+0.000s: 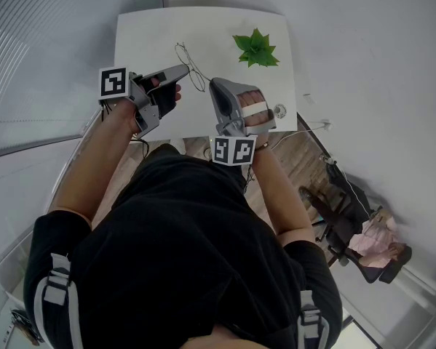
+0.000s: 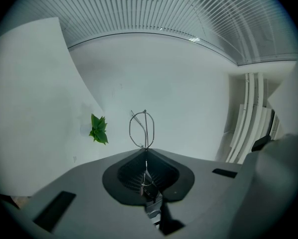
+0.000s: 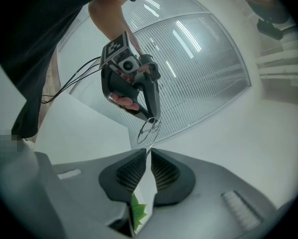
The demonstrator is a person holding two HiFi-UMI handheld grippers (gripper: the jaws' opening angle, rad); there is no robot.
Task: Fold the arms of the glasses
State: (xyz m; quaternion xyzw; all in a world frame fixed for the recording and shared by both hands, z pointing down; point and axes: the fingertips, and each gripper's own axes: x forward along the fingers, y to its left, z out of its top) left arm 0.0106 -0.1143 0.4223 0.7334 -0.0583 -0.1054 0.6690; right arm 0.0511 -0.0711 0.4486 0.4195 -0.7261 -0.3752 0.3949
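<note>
Thin wire-framed glasses (image 1: 192, 67) are held up over the white table (image 1: 145, 35), between my two grippers. My left gripper (image 1: 183, 70) comes in from the left and is shut on the frame. In the left gripper view the wire runs between its closed jaws (image 2: 146, 150), and a lens ring (image 2: 142, 129) stands just beyond them. My right gripper (image 1: 212, 84) reaches in from the near side. Its jaws (image 3: 149, 152) are pinched on a thin arm of the glasses (image 3: 149, 128), which leads up to the left gripper (image 3: 151, 117).
A small green plant (image 1: 256, 49) sits on the table's far right part, and also shows in the left gripper view (image 2: 98, 129). A small round object (image 1: 279, 110) lies near the table's right corner. An office chair (image 1: 363, 246) stands on the floor to the right.
</note>
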